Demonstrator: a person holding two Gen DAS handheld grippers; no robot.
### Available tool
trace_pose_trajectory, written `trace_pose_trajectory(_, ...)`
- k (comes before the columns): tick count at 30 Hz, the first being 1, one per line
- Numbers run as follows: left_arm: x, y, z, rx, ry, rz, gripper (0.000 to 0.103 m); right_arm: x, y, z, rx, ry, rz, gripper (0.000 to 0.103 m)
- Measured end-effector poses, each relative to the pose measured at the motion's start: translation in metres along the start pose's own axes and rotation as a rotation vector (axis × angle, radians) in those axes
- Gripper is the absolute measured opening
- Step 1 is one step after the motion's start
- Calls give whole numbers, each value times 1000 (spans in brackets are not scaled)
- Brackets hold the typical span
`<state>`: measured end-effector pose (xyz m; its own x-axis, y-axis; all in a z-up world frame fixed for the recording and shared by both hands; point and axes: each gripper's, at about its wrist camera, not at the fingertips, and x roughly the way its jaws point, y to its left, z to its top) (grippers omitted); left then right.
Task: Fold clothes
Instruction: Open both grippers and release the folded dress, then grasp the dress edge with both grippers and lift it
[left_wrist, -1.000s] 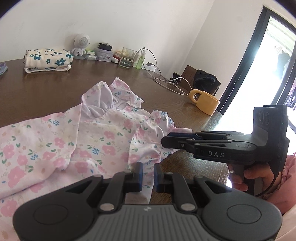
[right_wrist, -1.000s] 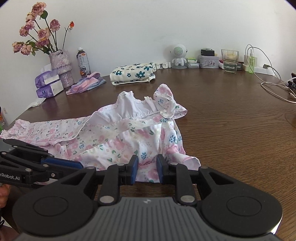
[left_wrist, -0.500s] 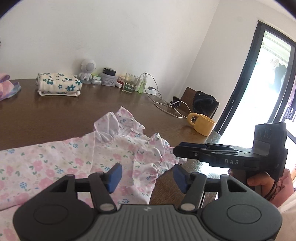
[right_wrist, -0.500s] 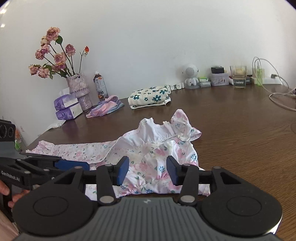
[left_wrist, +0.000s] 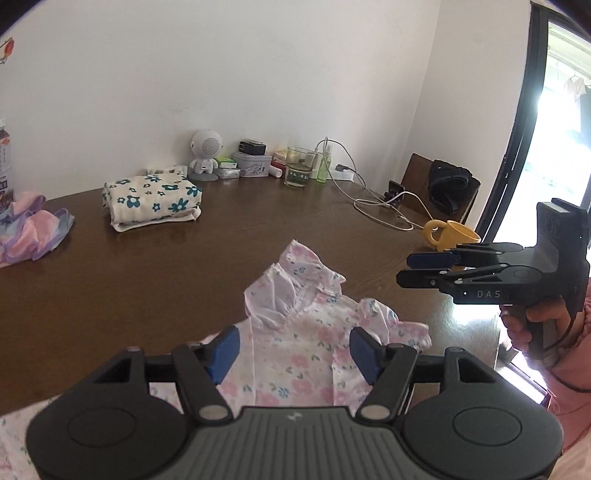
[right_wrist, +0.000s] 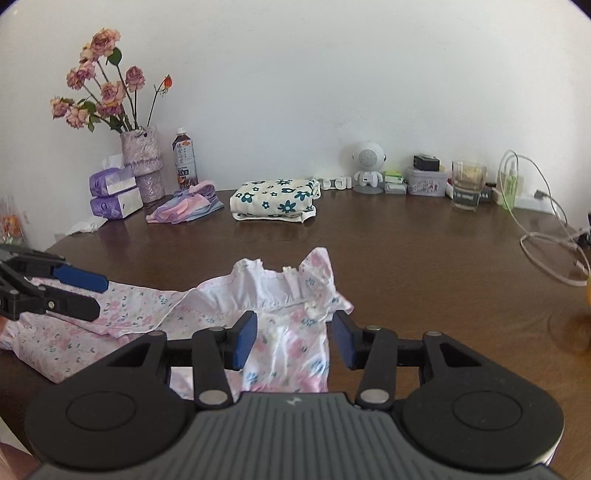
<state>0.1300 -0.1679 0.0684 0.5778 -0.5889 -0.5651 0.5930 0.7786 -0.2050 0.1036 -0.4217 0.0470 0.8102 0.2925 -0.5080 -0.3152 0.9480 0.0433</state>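
We are in a home: wooden table (right_wrist: 424, 258), vase of roses (right_wrist: 142, 162), tissues (right_wrist: 114, 195), mug (left_wrist: 448, 234), balcony door (left_wrist: 535, 147).

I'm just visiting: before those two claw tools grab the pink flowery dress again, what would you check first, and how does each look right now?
1. Left gripper open: ok.
2. Right gripper open: ok.
3. Neither gripper holding cloth: ok.
4. Pink floral dress lying flat: not ok, its ruffled top is bunched.
5. Yellow mug clear of the dress: ok, but close to the right gripper.
6. Dress hem fully on the table: cannot tell, hidden behind the grippers.
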Motion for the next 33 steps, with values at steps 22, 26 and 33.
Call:
trace_pose_trajectory(22, 129, 32, 49, -88, 117, -93, 10, 204, -58, 70, 168, 384, 171, 24)
trace_pose_trajectory(26, 127, 30, 48, -69, 86, -143, 4, 194, -56, 73, 165, 334, 216, 5)
trace_pose_trajectory(33, 95, -24, 33, 272, 10, -112, 4, 135, -47, 73, 33, 199, 268, 5)
